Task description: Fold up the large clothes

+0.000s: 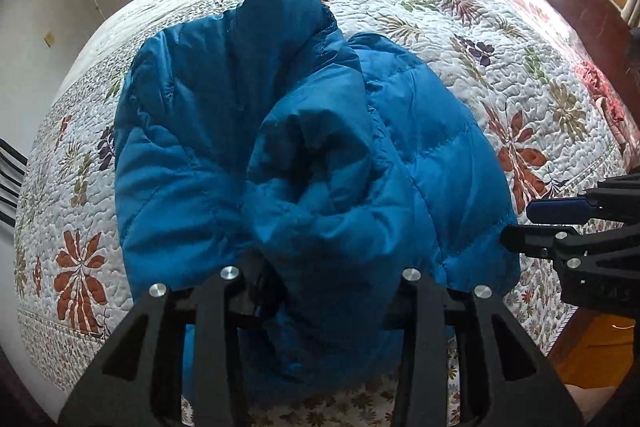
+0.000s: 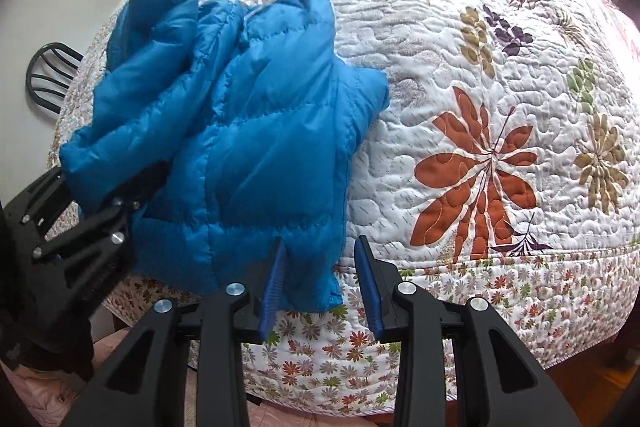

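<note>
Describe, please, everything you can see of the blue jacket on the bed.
The jacket is blue, puffy and quilted, of smooth, slightly shiny fabric stitched in panels. It lies bunched and partly folded near the edge of the quilt. One part is drawn toward the left gripper, where blue fabric fills the space between the fingers. The right gripper is open, with the jacket's lower corner between its blue pads but not pressed.

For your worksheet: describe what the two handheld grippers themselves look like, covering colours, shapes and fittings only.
The right gripper and the left gripper share one design: angular matte black plastic frames with triangular cut-outs, joined by round silver bolts. The right gripper's fingers carry ribbed blue pads. Faint pale lettering on the right gripper's body is unreadable. No cables or sleeves are visible.
</note>
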`<state>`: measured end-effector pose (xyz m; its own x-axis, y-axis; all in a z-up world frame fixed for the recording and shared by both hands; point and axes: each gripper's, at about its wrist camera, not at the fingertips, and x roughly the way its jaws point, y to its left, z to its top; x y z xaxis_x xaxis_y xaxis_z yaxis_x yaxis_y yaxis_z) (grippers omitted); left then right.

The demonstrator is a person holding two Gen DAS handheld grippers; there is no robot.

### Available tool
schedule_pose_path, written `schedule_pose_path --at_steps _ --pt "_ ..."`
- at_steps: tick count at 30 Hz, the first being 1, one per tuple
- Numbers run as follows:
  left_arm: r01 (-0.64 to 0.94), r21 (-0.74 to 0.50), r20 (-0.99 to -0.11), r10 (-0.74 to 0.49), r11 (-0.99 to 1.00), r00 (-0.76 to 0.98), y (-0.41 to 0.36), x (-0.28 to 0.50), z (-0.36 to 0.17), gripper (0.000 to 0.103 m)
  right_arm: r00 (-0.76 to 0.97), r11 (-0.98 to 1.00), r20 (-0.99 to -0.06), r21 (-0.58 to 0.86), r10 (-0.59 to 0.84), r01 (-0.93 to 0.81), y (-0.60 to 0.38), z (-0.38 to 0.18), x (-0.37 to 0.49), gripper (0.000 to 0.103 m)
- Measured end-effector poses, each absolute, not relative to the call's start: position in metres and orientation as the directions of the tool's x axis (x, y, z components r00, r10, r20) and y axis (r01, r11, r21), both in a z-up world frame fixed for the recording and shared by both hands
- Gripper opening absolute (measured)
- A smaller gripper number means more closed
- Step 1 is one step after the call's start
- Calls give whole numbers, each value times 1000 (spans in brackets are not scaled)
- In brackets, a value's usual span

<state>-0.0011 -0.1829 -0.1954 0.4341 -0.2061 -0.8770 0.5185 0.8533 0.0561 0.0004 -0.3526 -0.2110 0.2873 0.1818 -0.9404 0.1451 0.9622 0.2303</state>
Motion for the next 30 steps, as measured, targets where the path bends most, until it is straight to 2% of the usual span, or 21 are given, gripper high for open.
schedule_pose_path --at_steps 16,19,22,23,27,30 --pt "503 -30 -880 -262 864 397 -174 -1 -189 40 229 974 -962 182 148 137 -342 -225 22 37" --pt "499 -69 -883 -286 864 373 -166 -5 -174 42 222 977 -966 166 134 136 -340 -225 26 38" --pt "494 -165 -873 -359 854 329 -150 -11 -148 42 216 981 -970 142 111 130 -330 -227 29 38" --pt "500 -186 -862 -384 846 330 -144 -15 -135 45 213 982 -971 135 105 130 -325 -229 32 38" --pt "463 -203 -822 -407 863 399 -116 -22 -102 47 203 987 -976 103 76 124 -312 -227 40 39" --pt "385 -188 -814 -363 903 453 -91 -12 -95 50 203 987 -978 76 47 140 -304 -219 44 38"
